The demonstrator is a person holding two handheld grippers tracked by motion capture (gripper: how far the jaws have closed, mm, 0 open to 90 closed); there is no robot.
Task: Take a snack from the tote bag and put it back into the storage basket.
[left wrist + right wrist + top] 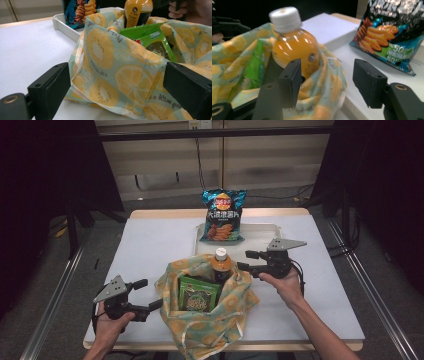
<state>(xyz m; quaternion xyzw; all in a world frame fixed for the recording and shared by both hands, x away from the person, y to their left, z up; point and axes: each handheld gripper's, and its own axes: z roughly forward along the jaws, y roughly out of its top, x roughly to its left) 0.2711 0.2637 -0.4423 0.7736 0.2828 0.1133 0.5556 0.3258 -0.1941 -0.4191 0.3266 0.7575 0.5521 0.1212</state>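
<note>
A soft lemon-print cloth bag (205, 312) slumps between the wide-open left gripper (147, 295) and the empty, part-open right gripper (246, 260).

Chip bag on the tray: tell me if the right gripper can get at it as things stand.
Probably yes. The right gripper is open and holds nothing, and the chip bag stands on the white tray just beyond it, with bare tray between them. The bottle in the cloth bag sits off to its side.

We see a pale green cloth bag (205, 320) printed with yellow lemon slices, an orange bottle (221, 266) with a white cap, a green packet (197, 295), and a blue chip bag (222, 216).
</note>
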